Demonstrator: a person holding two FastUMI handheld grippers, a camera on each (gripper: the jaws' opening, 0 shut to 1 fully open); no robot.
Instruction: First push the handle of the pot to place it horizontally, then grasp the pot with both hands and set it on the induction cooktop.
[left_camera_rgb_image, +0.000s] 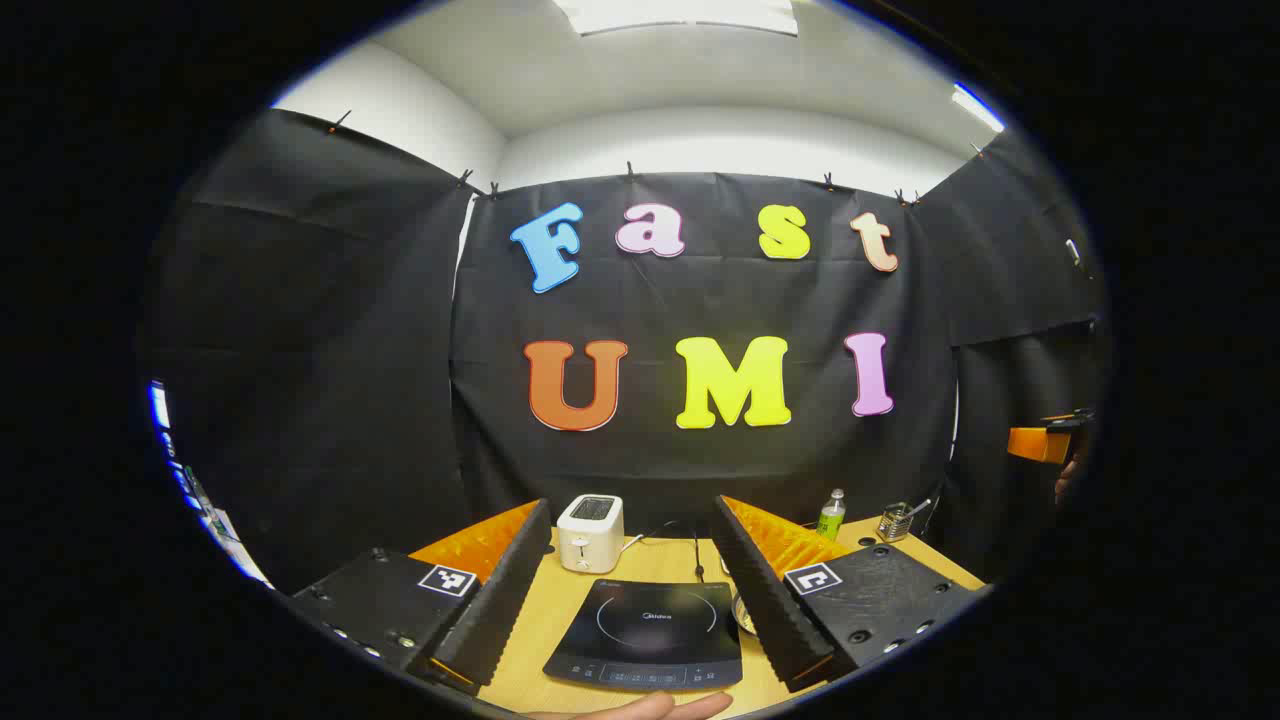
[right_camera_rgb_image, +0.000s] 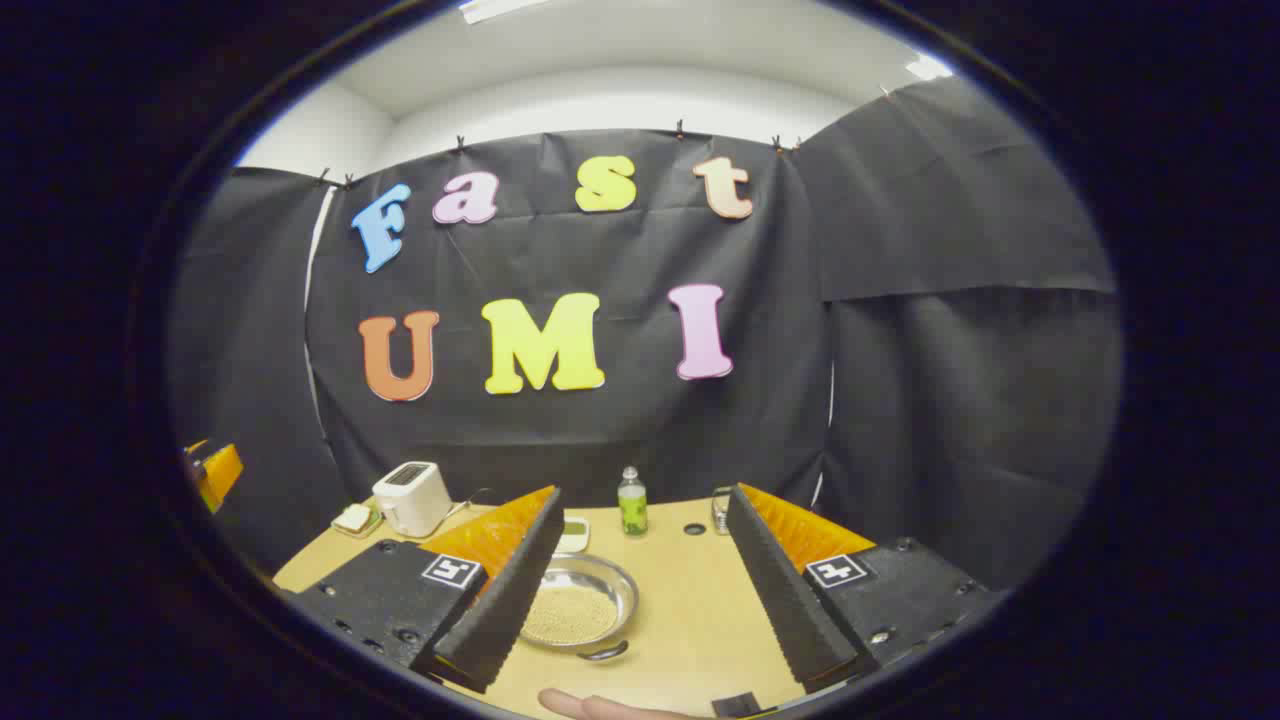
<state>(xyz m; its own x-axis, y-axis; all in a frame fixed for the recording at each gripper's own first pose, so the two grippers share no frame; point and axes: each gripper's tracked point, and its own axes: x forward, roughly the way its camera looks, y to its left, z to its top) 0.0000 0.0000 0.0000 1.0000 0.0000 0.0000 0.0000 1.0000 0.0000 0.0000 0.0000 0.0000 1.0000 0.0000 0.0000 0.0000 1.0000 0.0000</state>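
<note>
A shallow silver pot (right_camera_rgb_image: 580, 605) holding pale grains sits on the wooden table (right_camera_rgb_image: 700, 600). Its short handle (right_camera_rgb_image: 606, 652) points toward the camera. In the right gripper view the pot lies just inside the left finger of my right gripper (right_camera_rgb_image: 645, 495), which is open and holds nothing. The black induction cooktop (left_camera_rgb_image: 645, 630) lies flat between the fingers of my left gripper (left_camera_rgb_image: 632, 508), also open and held above the table. A sliver of the pot rim (left_camera_rgb_image: 742, 612) peeks out beside the cooktop's right edge. The right gripper (left_camera_rgb_image: 1045, 440) appears far right in the left gripper view.
A white toaster (left_camera_rgb_image: 590, 532) stands behind the cooktop, and its cord trails across the table. A green bottle (right_camera_rgb_image: 631, 503) and a small jar (right_camera_rgb_image: 722, 510) stand near the back wall. A small white device (right_camera_rgb_image: 573, 535) lies behind the pot. A hand (right_camera_rgb_image: 600, 707) shows at the bottom edge.
</note>
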